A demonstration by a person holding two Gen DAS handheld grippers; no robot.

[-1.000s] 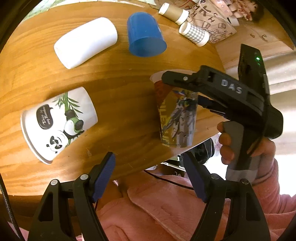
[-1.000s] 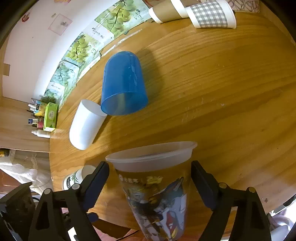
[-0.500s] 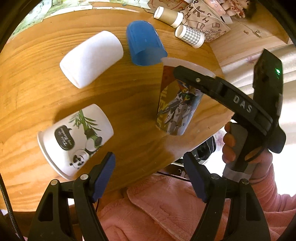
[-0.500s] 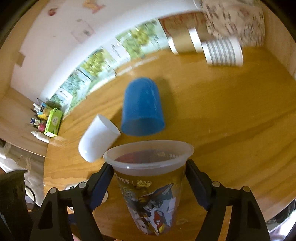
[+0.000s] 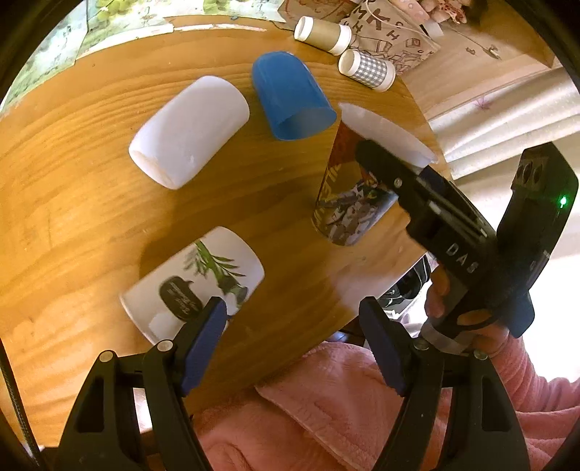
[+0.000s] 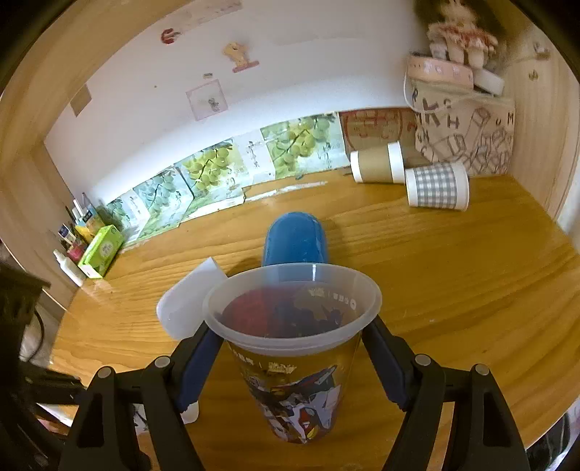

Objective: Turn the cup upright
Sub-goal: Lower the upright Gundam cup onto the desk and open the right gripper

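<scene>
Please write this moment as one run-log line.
right gripper: shut on printed cup | cup: mouth up, base near table | left gripper: open, holding nothing | panda cup: on its side

Round wooden table (image 5: 90, 224). On it: white cup (image 5: 188, 132), blue cup (image 5: 290, 98), panda cup (image 5: 192, 279), brown cup (image 5: 322, 30), checked cup (image 5: 366, 69), all lying sideways; printed cup (image 5: 348, 206) standing, mouth up.

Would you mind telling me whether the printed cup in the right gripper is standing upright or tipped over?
Upright: the printed cup has its open rim on top and its base down at the table, between the right gripper's fingers.
</scene>
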